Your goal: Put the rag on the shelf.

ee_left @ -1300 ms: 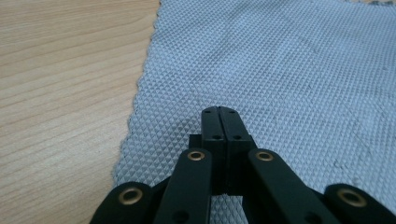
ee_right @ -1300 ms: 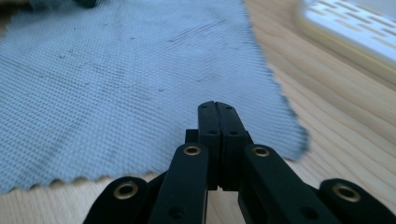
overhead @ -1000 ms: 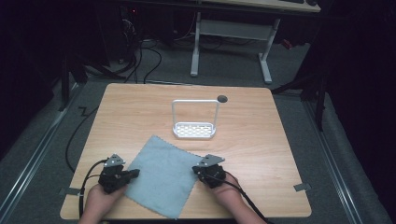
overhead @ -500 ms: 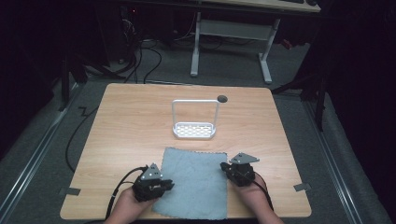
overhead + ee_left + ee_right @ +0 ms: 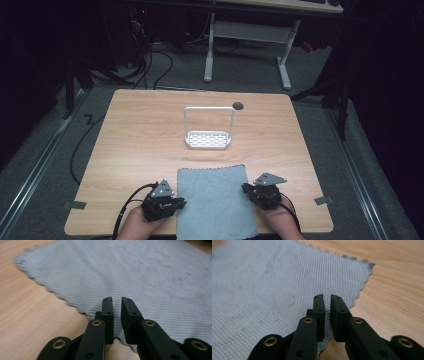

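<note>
One grey cloth (image 5: 215, 200) lies flat; your left gripper (image 5: 176, 203) and right gripper (image 5: 248, 189) flank its side edges, jaws just parted slightly, pinching nothing. One white rack (image 5: 209, 128) stands beyond, bare tabletop (image 5: 135, 135) between.

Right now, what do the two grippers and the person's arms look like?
Both the left gripper and right gripper are black, each topped by a grey three-cornered plate. A black cable trails from each. Up close, the jaws are flat black blocks on linked arms with brass-coloured pivot rings and small screw holes. The forearms are bare, with no sleeves or gloves.
</note>
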Motion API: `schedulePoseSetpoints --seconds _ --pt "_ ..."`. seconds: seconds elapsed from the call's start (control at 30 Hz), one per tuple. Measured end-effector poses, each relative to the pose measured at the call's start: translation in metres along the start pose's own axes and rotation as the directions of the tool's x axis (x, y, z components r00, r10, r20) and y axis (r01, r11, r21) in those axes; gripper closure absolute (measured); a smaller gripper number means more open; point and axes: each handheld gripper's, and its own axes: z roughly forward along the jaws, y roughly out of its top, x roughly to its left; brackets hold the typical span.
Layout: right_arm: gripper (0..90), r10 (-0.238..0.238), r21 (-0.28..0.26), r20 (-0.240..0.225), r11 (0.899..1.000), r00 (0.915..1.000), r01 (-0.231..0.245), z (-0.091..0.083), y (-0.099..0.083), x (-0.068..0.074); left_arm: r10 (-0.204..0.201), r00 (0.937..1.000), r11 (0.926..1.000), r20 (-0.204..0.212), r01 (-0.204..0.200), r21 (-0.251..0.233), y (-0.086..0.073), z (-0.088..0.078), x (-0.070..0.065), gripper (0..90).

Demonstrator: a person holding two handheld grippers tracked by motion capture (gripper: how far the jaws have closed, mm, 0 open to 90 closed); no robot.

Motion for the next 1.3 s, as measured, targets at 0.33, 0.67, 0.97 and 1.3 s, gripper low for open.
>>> schedulePoseSetpoints --seconds 0.33,0.67,0.97,1.3 --pt "72.6 0.089 -0.101 0.012 0.991 0.9960 -0.087 -0.008 0.003 -0.014 -0.223 0.9588 0.9707 -0.176 0.201 -0.132 0.027 0.012 0.051 57.5" --pt "65.0 0.063 -0.111 0.035 0.992 0.9974 -0.059 -0.005 0.005 -0.013 -0.190 0.9488 0.9807 -0.253 0.171 -0.095 0.038 0.033 0.044 64.9" --pt "54.7 0.099 -0.100 0.052 0.991 0.9938 -0.093 0.020 0.032 -0.031 -0.183 0.9576 0.9802 -0.223 0.160 -0.117 0.032 0.035 0.039 88.9" --pt "55.1 0.132 -0.018 0.069 0.991 0.9889 -0.131 0.043 0.041 -0.041 -0.189 0.9610 0.9788 -0.202 0.168 -0.118 0.032 0.034 0.041 88.9"
